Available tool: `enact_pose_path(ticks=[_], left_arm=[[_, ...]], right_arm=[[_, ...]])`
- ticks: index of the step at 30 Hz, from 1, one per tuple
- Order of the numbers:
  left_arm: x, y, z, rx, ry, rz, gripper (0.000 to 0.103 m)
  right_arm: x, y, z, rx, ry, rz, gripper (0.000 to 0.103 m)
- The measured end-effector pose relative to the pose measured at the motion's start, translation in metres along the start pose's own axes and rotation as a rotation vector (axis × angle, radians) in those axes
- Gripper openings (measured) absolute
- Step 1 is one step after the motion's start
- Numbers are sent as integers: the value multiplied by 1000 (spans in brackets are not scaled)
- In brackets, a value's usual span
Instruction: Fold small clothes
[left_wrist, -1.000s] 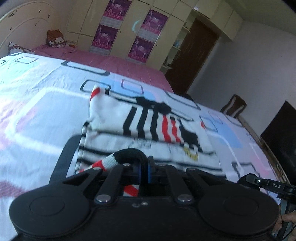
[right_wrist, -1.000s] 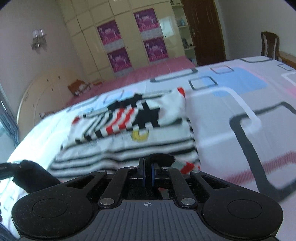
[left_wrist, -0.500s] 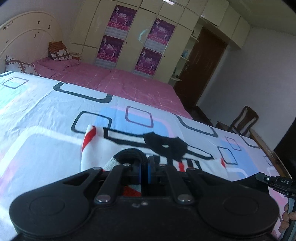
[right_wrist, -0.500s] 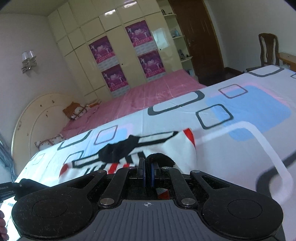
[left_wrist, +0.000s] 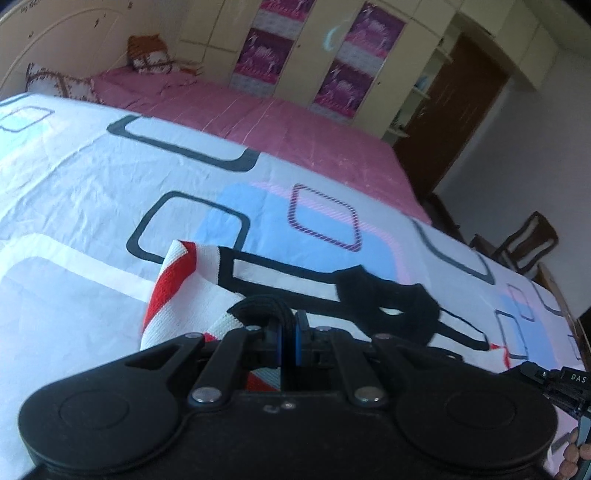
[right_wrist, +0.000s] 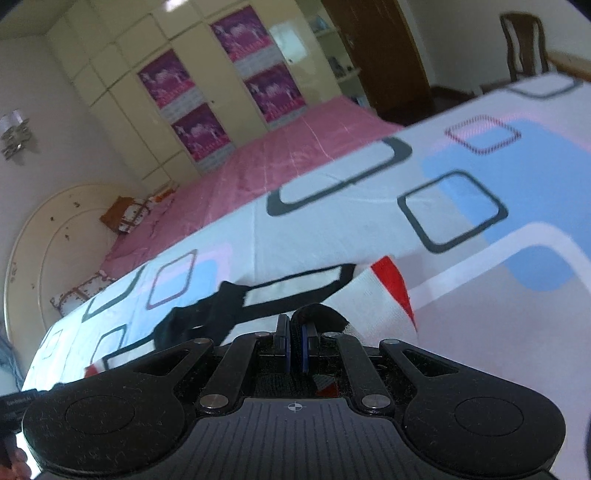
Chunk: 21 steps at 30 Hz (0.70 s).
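- Left tool (left_wrist: 288, 338): closed tight on a black-trimmed edge of the striped shirt (left_wrist: 207, 280).
- Right tool (right_wrist: 293, 345): likewise pinched onto the shirt's black trim.
- The shirt hangs between the 2 tools, above the patterned bedsheet (left_wrist: 74, 192).

Two wrist fisheyes, low and close over the bed (left_wrist: 74, 192).
Both face the far wardrobe (left_wrist: 207, 40); shared: garment (right_wrist: 369, 291), pink sheet (right_wrist: 280, 162).
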<state>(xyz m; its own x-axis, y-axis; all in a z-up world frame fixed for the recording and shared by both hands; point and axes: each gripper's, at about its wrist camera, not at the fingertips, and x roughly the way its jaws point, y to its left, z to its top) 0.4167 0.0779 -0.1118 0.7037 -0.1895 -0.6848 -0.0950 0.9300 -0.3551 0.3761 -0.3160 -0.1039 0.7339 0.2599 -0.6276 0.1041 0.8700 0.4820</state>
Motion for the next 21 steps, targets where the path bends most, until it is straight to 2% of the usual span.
enact_pose_path(ticks=[5,9,12,13,15,16,17,18,19,21], left_arm=[[24,1,7,-19,29,31,7],[40,9,10,-58,66,60,14],[45,13,13,-72,76,48,17],[46,15,14,-84,75,35,19],[42,17,17,-103,58,17,34],[37,17,19,-103,30,10,45],[30,18,21,-99,-5,16,70],[24,19,23,-95,-44,26,79],[18,20,26,-81,-75,30,78],[16,21,29,-56,-67,25,76]], right_arm=[[26,-10,8,42,29,-8,5],[40,-17,10,49,49,-19,6],[44,-20,14,49,49,-11,6],[43,-21,16,45,47,-4,10],[40,-21,18,21,24,2,37],[37,-19,19,5,-5,-9,69],[32,-18,19,-13,-41,-17,76],[29,-17,20,-33,-56,-11,76],[28,-17,23,-52,-52,-4,76],[26,-15,24,-84,-45,8,76]])
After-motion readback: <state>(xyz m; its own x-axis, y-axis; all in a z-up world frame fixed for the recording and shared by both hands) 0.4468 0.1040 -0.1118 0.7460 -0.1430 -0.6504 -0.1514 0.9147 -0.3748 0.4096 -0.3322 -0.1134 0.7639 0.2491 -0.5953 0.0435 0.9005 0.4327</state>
